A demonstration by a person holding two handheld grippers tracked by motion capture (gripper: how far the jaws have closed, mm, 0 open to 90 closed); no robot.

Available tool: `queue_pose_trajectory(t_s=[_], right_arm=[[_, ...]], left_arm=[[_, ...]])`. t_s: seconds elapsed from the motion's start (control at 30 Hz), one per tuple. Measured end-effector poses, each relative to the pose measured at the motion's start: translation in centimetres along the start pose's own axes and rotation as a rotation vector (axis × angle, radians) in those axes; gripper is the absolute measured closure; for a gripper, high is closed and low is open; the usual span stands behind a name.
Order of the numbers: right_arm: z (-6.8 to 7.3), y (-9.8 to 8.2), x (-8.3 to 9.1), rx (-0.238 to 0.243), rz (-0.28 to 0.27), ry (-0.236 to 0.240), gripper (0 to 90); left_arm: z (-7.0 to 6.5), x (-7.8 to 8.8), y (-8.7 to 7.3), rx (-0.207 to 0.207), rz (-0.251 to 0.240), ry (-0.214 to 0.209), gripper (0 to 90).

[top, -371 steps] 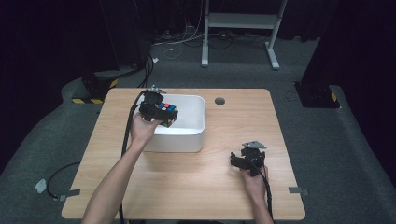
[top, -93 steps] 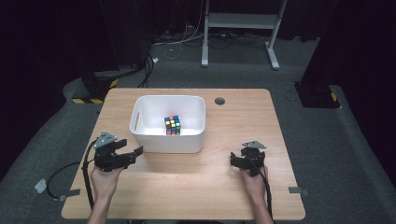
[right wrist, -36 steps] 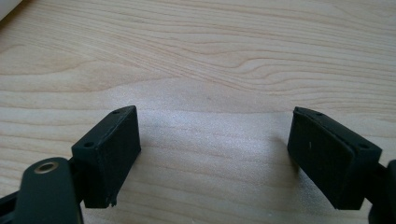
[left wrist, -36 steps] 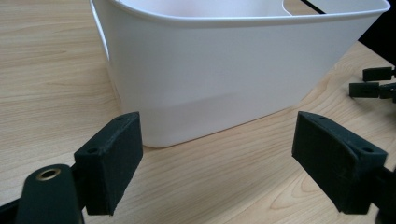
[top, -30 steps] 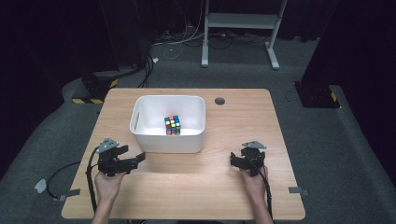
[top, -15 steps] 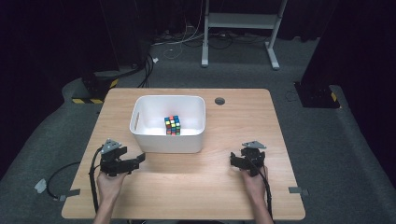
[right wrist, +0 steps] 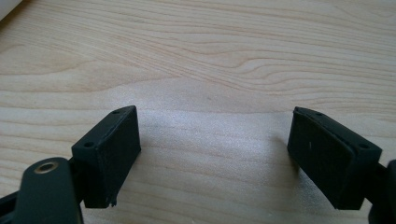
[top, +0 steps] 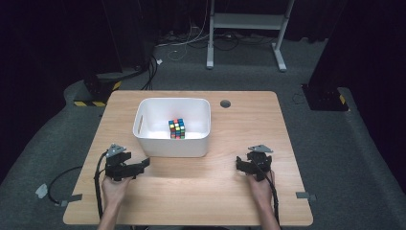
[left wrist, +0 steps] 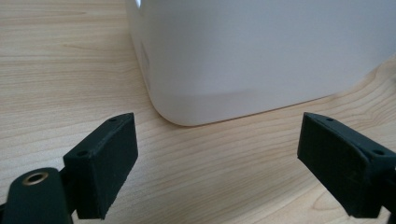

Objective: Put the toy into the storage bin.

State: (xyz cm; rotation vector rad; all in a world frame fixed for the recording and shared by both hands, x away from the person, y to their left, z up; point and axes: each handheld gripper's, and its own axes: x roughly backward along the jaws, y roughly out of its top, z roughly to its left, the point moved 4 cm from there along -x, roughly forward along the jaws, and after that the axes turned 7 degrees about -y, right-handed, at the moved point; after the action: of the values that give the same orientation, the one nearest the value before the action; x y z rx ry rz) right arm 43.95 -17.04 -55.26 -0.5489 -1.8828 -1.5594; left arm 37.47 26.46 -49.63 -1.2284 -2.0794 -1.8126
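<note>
My left claw (top: 143,165) rests low on the pale wooden surface (top: 191,191), empty, just short of the near left corner of the white plastic tub (top: 158,143). Its jaws have just been opening and now stand wide apart with nothing between them. In the left gripper view that rounded corner (left wrist: 187,112) sits straight ahead.

Inside the tub, on its floor toward the right, stands the multicoloured puzzle cube (top: 176,128), apart from the walls as far as I can tell. I judge it light, rigid and hard-edged, its smooth tiles a little slippery. Flat pads on two opposite faces, coming from above, should hold it squarely. A corner grip would likely twist out. The tub's walls limit a sideways approach.

Right of the tub the surface is bare, with a small dark round port (top: 225,103) near the far edge. My right claw (top: 238,165) rests there, also spread open and empty, with plenty of room around it.
</note>
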Motion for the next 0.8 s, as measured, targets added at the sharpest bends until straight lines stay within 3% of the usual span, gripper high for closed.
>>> queue_pose_trajectory(t_s=[0.8], right_arm=[[0.0,0.0,0.0,0.0,0.0,0.0,17.0]], left_arm=[[1.3,-1.3,-1.2,0.006,0.035,0.062,13.2]])
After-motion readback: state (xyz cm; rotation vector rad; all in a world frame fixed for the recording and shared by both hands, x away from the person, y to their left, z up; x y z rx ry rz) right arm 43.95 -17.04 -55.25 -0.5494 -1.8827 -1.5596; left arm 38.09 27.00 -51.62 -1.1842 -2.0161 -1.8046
